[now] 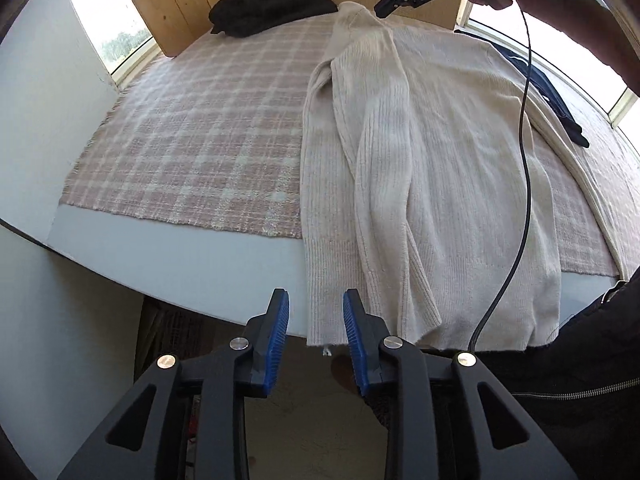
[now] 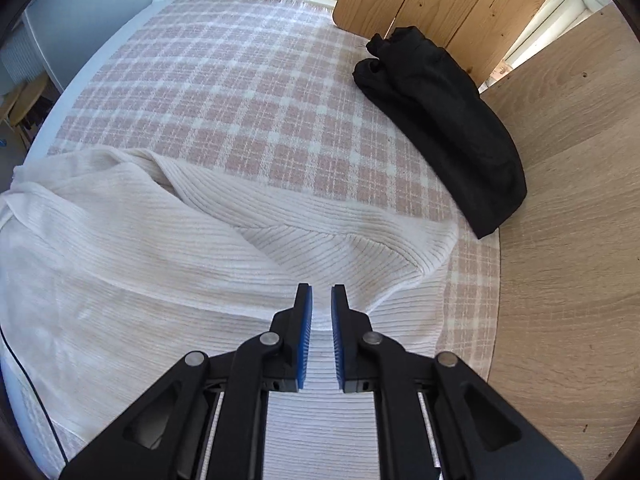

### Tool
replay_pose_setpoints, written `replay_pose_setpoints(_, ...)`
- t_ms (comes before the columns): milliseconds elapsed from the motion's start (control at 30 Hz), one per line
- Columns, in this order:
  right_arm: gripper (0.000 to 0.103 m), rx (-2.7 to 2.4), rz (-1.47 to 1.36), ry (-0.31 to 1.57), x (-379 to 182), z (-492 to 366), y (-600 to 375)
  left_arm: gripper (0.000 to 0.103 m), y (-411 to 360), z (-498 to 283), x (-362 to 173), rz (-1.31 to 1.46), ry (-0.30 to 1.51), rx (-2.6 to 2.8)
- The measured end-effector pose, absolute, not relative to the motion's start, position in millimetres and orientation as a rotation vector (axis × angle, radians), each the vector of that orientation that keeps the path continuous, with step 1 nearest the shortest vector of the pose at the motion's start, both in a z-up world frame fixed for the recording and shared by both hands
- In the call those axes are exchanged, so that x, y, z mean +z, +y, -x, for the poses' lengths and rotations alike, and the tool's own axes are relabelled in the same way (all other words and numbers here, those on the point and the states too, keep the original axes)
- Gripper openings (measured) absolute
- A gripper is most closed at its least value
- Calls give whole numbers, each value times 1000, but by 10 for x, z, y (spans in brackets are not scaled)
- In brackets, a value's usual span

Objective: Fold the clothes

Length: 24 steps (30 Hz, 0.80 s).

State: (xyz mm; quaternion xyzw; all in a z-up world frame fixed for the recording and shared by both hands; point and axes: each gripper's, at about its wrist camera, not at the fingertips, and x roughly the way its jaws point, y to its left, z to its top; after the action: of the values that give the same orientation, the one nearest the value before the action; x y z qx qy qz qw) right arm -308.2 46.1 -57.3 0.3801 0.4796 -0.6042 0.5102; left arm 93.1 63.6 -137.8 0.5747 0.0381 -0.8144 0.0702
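A cream ribbed sweater is laid flat on a pink checked blanket over a white table. One side panel and its sleeve are seen already folded lengthwise over the body; the opposite side, beyond the black cable, appears unfolded, so by judgement about one fold is complete and the second side fold and the crosswise folds remain.

The left gripper is positioned above the table edge with its jaws parted and nothing between them; the sweater hem lies just past and to the right of its fingertips. The right gripper is held above the shoulder end of the fold, jaws narrowly apart and empty, with the knit directly beneath and ahead of the fingertips.

A folded black garment is placed well beyond the right fingertips, against wooden panels, and is judged to be finished. A dark blue garment lies at the far side.
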Motion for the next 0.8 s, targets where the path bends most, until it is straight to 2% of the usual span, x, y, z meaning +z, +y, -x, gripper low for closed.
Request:
replay_pose_setpoints(233, 14, -1342, -992, 1262, -1053, 2867, -103, 27, 743, -747, -1604, -1783, 126, -2484)
replay_pose_setpoints(333, 14, -1299, -930, 1337, -1089, 2716, -185, 27, 732, -713, -1694, -1821, 149, -2476)
replay_pose_setpoints(500, 14, -1213, -988, 1372, -1050, 2678, -198, 27, 747, -714, -1785, -1862, 145, -2463)
replay_pose_setpoints(600, 22, -1209, -986, 1427, -1153, 2652, -214, 27, 727, -703, -1830, -1880, 151, -2452)
replay_pose_setpoints(800, 20, -1227, -974, 1411, -1157, 2623, -243, 28, 712, -696, -1847, -1890, 168, -2463)
